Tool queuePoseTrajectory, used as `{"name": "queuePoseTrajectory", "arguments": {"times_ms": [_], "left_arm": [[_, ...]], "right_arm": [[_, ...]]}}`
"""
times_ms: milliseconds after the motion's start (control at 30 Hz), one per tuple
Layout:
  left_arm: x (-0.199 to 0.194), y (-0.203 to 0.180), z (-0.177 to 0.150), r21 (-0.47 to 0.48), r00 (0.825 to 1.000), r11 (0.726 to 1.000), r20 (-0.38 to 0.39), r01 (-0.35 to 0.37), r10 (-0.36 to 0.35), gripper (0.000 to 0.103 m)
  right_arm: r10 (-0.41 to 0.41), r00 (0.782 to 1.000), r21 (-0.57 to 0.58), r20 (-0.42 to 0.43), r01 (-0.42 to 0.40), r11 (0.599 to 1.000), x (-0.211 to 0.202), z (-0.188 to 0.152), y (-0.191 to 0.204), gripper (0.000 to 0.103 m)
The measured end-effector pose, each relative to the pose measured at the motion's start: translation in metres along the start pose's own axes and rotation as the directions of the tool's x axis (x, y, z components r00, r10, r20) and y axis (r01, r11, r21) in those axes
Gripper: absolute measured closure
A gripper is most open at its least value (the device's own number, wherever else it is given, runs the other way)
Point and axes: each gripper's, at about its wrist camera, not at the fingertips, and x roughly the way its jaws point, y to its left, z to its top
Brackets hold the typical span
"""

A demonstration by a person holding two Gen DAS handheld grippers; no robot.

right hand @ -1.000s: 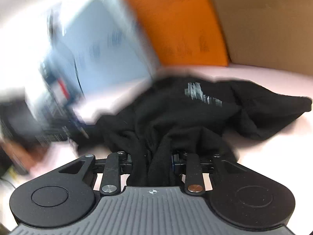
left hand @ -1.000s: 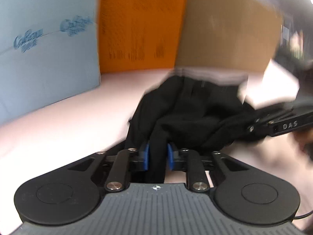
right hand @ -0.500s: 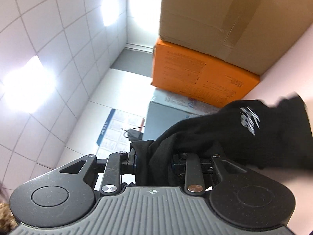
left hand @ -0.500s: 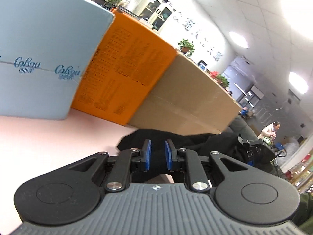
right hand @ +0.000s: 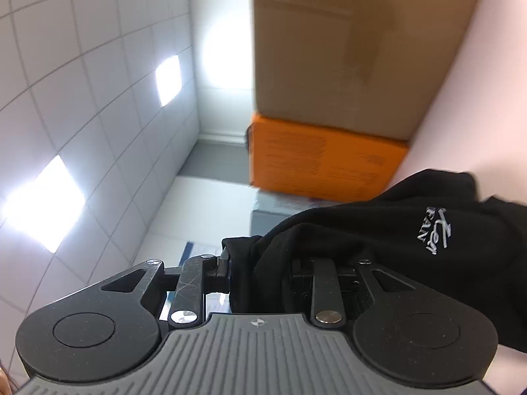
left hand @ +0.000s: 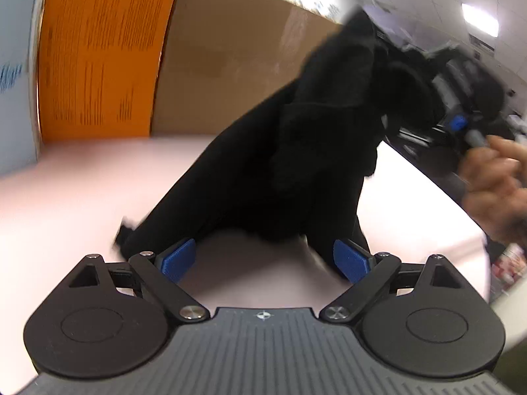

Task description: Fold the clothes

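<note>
While your left gripper (left hand: 263,260) sits with its blue pads spread wide and empty, your right gripper (right hand: 260,273) is clamped on the black fabric garment (left hand: 296,151), hoisting it above the pale pink tabletop (left hand: 82,181).

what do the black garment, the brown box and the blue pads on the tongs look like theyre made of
Black garment: soft matte knit, probably cotton or fleece; it drapes in folds and carries a light stitched or printed logo. Brown box: plain corrugated cardboard, dull finish, with a tape strip. Blue pads: likely ribbed rubber or plastic, judging by the fine texture.
</note>
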Motion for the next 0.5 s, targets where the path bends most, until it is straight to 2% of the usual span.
{"name": "queuePoseTrajectory", "arguments": {"times_ms": [67, 100, 167, 233, 333, 400, 433, 500], "left_arm": [[0.008, -0.005, 0.009, -0.008, 0.995, 0.998, 0.079, -0.056, 0.056, 0.015], [0.006, -0.001, 0.014, -0.027, 0.990, 0.998, 0.126, -0.059, 0.062, 0.021], [-0.004, 0.006, 0.024, -0.050, 0.976, 0.997, 0.207, -0.061, 0.070, 0.072], [-0.032, 0.009, 0.034, -0.018, 0.970, 0.998, 0.238, -0.052, 0.055, 0.091], [-0.073, 0.014, 0.048, 0.031, 0.958, 0.999, 0.285, -0.041, 0.031, 0.094], [-0.101, 0.018, 0.057, 0.063, 0.949, 0.997, 0.314, -0.035, 0.014, 0.094], [-0.114, 0.018, 0.059, 0.088, 0.949, 0.996, 0.314, -0.027, -0.002, 0.094], [-0.139, 0.015, 0.050, 0.142, 0.966, 0.990, 0.250, 0.025, -0.060, 0.094]], "right_arm": [[0.013, 0.999, -0.033, -0.051, -0.014, 0.999, 0.014, -0.001, 0.010, 0.077], [0.014, 0.997, -0.052, -0.077, -0.018, 0.998, 0.020, -0.002, 0.015, 0.077], [0.005, 0.994, -0.100, -0.110, -0.016, 0.995, 0.029, -0.002, 0.026, 0.077], [0.001, 0.993, -0.149, -0.120, -0.019, 0.989, 0.035, 0.002, 0.035, 0.077], [0.025, 0.992, -0.170, -0.124, -0.046, 0.984, 0.036, 0.007, 0.044, 0.077], [0.024, 0.986, -0.193, -0.162, -0.056, 0.980, 0.039, 0.007, 0.050, 0.077], [0.008, 0.979, -0.208, -0.205, -0.052, 0.977, 0.040, 0.008, 0.050, 0.076], [-0.052, 0.952, -0.238, -0.300, -0.022, 0.971, 0.040, 0.003, 0.050, 0.073]]}}
